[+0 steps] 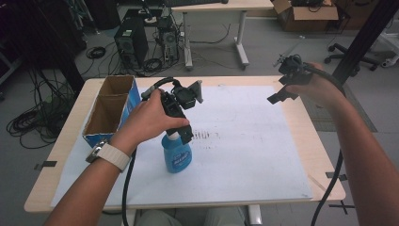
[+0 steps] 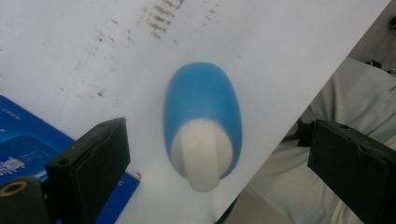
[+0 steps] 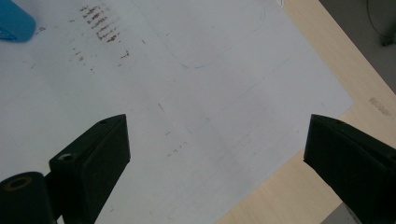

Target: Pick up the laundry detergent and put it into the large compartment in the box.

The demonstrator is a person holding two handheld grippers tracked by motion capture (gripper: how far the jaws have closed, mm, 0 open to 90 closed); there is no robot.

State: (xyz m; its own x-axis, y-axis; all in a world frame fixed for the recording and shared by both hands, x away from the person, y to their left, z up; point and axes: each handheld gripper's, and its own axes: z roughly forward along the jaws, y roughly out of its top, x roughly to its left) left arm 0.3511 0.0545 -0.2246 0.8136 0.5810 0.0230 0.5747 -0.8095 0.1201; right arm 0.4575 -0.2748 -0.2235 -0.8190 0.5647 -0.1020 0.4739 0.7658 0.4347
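Blue plastic spray bottle (image 1: 177,157) with a white cap stands upright on the white paper sheet (image 1: 244,141) that covers the pale wooden surface (image 1: 324,155), toward the person's side and a little left of the middle. In the left gripper view the bottle (image 2: 201,102) is seen from straight above, its rounded blue shoulder and white top (image 2: 201,156) lying between the two black fingers without touching either one. The left gripper (image 1: 181,129) hangs directly over the bottle's top in the high view, held in the person's left hand (image 1: 150,117), and its fingers (image 2: 91,163) are spread wide, with clear gaps on both sides of the bottle. A blue cardboard box (image 1: 110,110) with two open compartments stands just left of that hand, near the left edge of the surface; a corner of it (image 2: 28,140) also appears behind the left finger. Dark smudges (image 1: 203,135) mark the paper just right of the bottle. The right gripper (image 1: 282,94) is held up over the far right part of the surface, well apart from the bottle. Its fingers (image 3: 93,154) are likewise spread wide, gripping nothing, above bare paper and the wooden edge. A cable (image 1: 329,188) trails down from it past the near right corner.
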